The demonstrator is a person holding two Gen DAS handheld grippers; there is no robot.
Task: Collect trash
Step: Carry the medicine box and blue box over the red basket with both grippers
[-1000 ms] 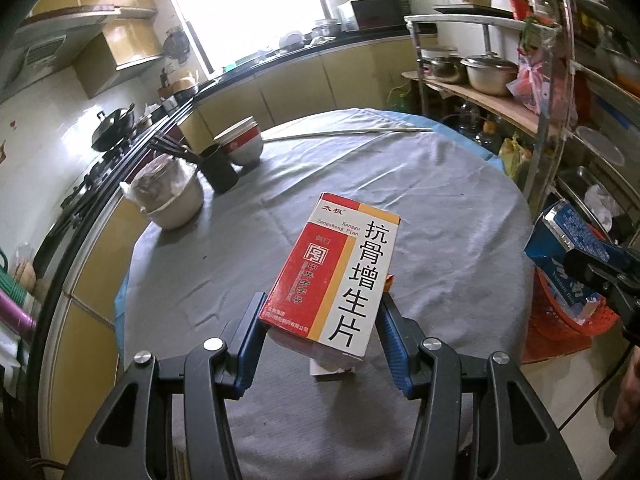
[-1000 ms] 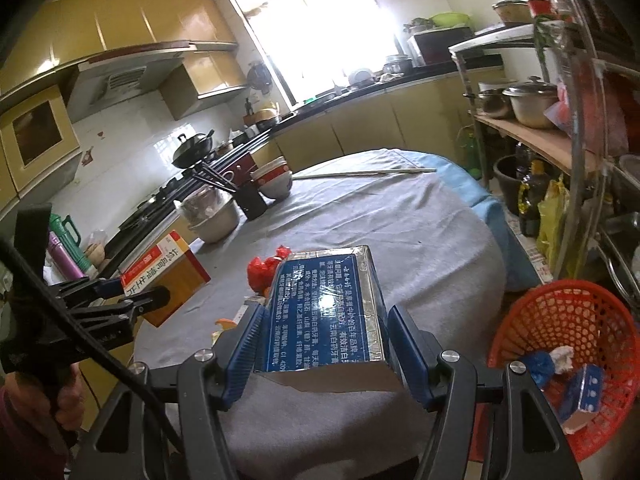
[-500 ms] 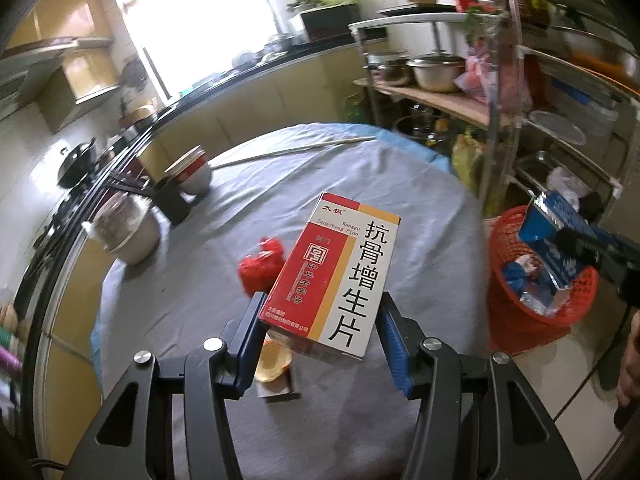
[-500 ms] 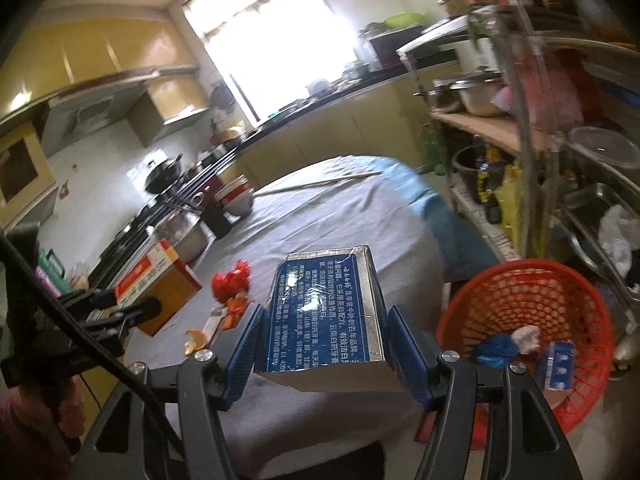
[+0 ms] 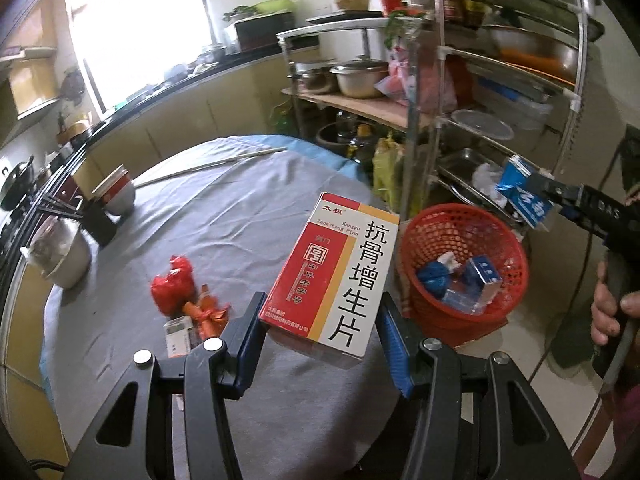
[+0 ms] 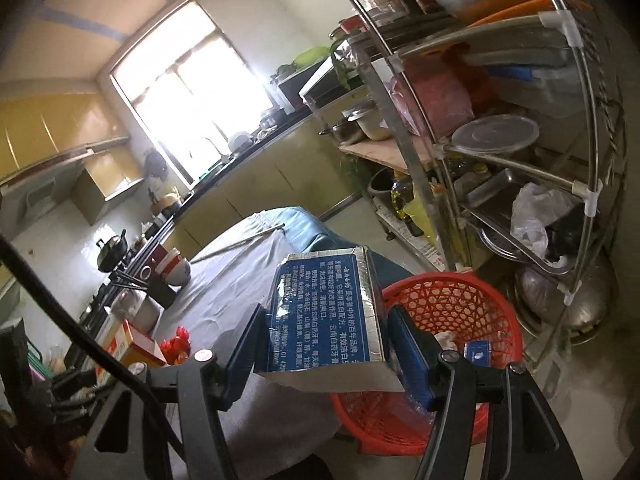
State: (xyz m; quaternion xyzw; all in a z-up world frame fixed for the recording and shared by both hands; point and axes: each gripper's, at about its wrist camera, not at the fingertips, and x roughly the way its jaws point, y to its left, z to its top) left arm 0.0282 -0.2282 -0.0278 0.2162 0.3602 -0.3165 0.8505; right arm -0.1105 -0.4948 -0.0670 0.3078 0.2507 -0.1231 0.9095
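My left gripper [image 5: 320, 340] is shut on a red, yellow and white medicine box [image 5: 336, 276], held over the right edge of the grey-clothed round table [image 5: 224, 216]. My right gripper [image 6: 326, 350] is shut on a blue and silver carton [image 6: 326, 312], tilted, above the near rim of the red mesh basket [image 6: 452, 308]. From the left wrist view that blue carton [image 5: 524, 196] hangs above and right of the basket [image 5: 464, 264], which holds blue and white trash. Red wrappers [image 5: 174, 284] and a small white box [image 5: 178, 334] lie on the table.
A metal rack [image 5: 440, 92] with pots and pans stands right behind the basket. A steel pot [image 5: 60, 252], a dark cup with chopsticks [image 5: 96, 220] and stacked bowls [image 5: 116, 188] stand at the table's left. A long stick [image 5: 212, 164] lies across the far side.
Both grippers swung right with their boxes still held. The right one now hangs over the red basket and has rolled; the left one has come to the table's right edge.
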